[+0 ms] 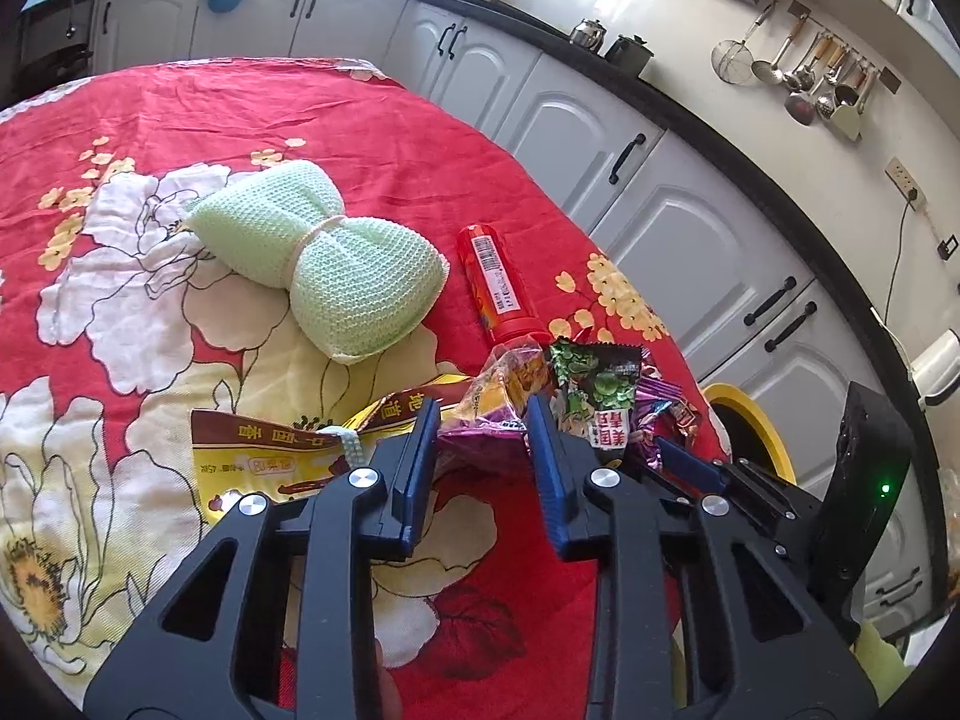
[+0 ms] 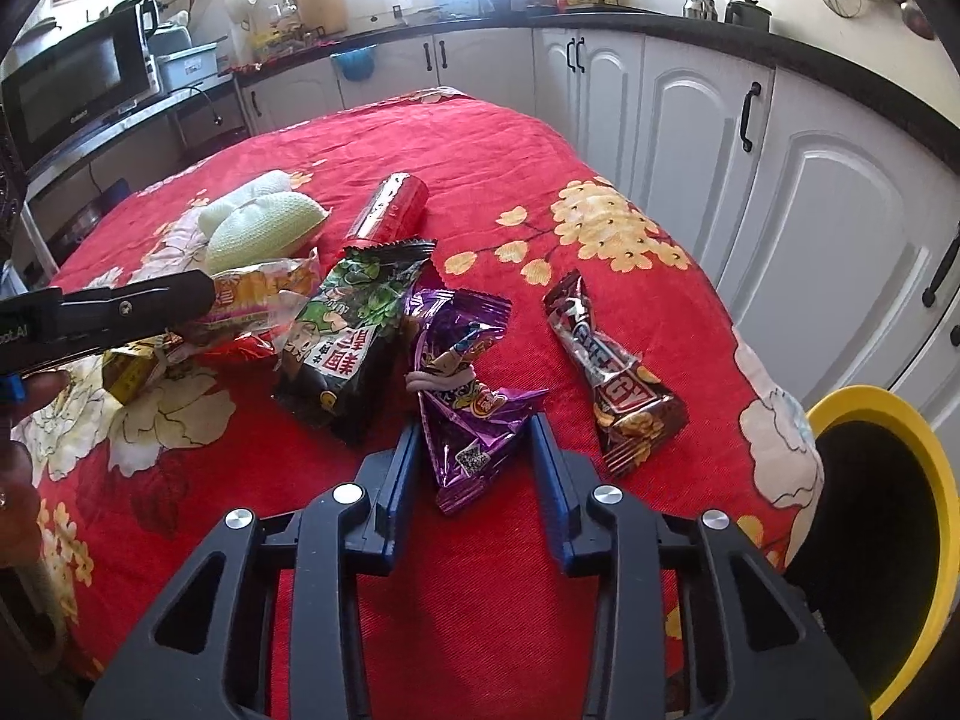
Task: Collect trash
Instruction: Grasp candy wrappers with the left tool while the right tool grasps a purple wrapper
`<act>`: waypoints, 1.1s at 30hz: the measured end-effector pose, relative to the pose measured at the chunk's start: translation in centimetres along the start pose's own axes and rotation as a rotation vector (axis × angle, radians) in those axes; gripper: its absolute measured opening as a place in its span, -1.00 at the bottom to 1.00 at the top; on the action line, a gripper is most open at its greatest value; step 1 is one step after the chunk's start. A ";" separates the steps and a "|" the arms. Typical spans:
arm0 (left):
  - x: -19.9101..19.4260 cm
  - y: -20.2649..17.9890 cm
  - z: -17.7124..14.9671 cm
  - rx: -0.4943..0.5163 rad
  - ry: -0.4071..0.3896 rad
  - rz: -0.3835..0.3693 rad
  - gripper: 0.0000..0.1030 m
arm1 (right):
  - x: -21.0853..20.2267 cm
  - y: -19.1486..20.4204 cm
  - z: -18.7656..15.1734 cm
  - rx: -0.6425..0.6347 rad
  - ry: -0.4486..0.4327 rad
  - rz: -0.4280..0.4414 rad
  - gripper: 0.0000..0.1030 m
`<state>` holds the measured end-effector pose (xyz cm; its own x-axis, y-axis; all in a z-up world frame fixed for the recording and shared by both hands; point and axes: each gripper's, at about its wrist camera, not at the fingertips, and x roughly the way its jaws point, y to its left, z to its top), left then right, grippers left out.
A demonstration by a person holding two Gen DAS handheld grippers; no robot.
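My left gripper (image 1: 483, 420) is shut on a clear orange snack wrapper (image 1: 510, 381) lying on the red flowered tablecloth (image 1: 372, 120); both blue pads touch its sides. In the right wrist view, my right gripper (image 2: 474, 438) is shut on a crumpled purple wrapper (image 2: 462, 396), which fills the gap between its pads. A green and black snack packet (image 2: 354, 330) lies between the two wrappers. A brown bar wrapper (image 2: 618, 378) lies to the right of the purple one. The left gripper (image 2: 150, 300) shows from the side over the orange wrapper (image 2: 264, 294).
A yellow-rimmed bin (image 2: 888, 420) stands below the table's right edge. A red tube (image 1: 498, 282), a green knitted bundle (image 1: 312, 252) and a yellow and brown packet (image 1: 270, 456) also lie on the cloth. White kitchen cabinets (image 2: 690, 120) run behind and to the right.
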<state>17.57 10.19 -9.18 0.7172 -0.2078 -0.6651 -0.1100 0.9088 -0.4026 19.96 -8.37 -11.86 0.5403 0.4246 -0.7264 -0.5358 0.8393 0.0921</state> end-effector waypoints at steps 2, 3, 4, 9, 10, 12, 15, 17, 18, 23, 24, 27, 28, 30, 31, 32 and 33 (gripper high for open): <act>-0.2 0.0 0.0 0.002 -0.003 0.000 -0.57 | -0.2 0.1 -0.2 0.001 -0.001 0.009 -0.37; -0.4 0.0 0.1 0.003 -0.006 -0.002 -0.57 | -0.3 0.1 -0.3 0.004 -0.003 0.010 -0.39; -0.5 0.0 0.1 0.003 -0.008 -0.004 -0.58 | -0.4 0.2 -0.4 0.010 -0.004 0.012 -0.39; -1.3 0.4 0.6 -0.010 -0.034 -0.006 -0.58 | -1.2 0.2 -1.1 0.041 -0.022 0.021 -0.43; -1.5 0.5 0.7 -0.012 -0.040 -0.006 -0.59 | -1.4 0.3 -1.2 0.044 -0.025 0.022 -0.43; -2.0 0.6 0.9 -0.018 -0.052 -0.006 -0.59 | -1.8 0.2 -1.5 0.054 -0.030 0.026 -0.43; -2.8 0.8 1.2 -0.023 -0.073 -0.005 -0.59 | -2.5 0.0 -2.0 0.072 -0.040 0.026 -0.43; -3.2 0.6 1.3 -0.019 -0.085 -0.006 -0.59 | -3.1 -0.1 -2.2 0.084 -0.048 0.024 -0.43; -3.3 0.5 1.3 -0.017 -0.088 -0.007 -0.59 | -3.3 -0.2 -2.2 0.088 -0.051 0.021 -0.43; -4.1 -0.3 1.4 0.005 -0.101 -0.019 -0.59 | -5.0 -0.8 -2.4 0.114 -0.079 0.011 -0.44; -4.1 -0.5 1.4 0.010 -0.102 -0.022 -0.59 | -5.5 -1.0 -2.4 0.118 -0.086 0.009 -0.44; -4.4 -1.3 1.2 0.027 -0.103 -0.030 -0.59 | -6.4 -1.5 -2.4 0.125 -0.103 0.002 -0.44; -4.4 -1.4 1.2 0.031 -0.103 -0.033 -0.59 | -6.7 -1.6 -2.4 0.129 -0.109 0.000 -0.44; -4.6 -2.0 1.1 0.043 -0.107 -0.037 -0.59 | -7.4 -1.9 -2.3 0.134 -0.119 -0.005 -0.44; -4.7 -2.2 1.0 0.047 -0.107 -0.040 -0.59 | -7.6 -2.1 -2.2 0.137 -0.123 -0.006 -0.44; -4.7 -2.5 0.9 0.053 -0.109 -0.042 -0.59 | -8.0 -2.2 -2.2 0.140 -0.129 -0.008 -0.44; -4.8 -2.9 0.8 0.059 -0.110 -0.044 -0.59 | -8.2 -2.3 -2.2 0.143 -0.133 -0.011 -0.44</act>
<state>15.00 8.89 -4.34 0.7917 -0.2103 -0.5735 -0.0379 0.9201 -0.3898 15.36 -14.58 -7.59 0.6317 0.4482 -0.6325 -0.4371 0.8798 0.1869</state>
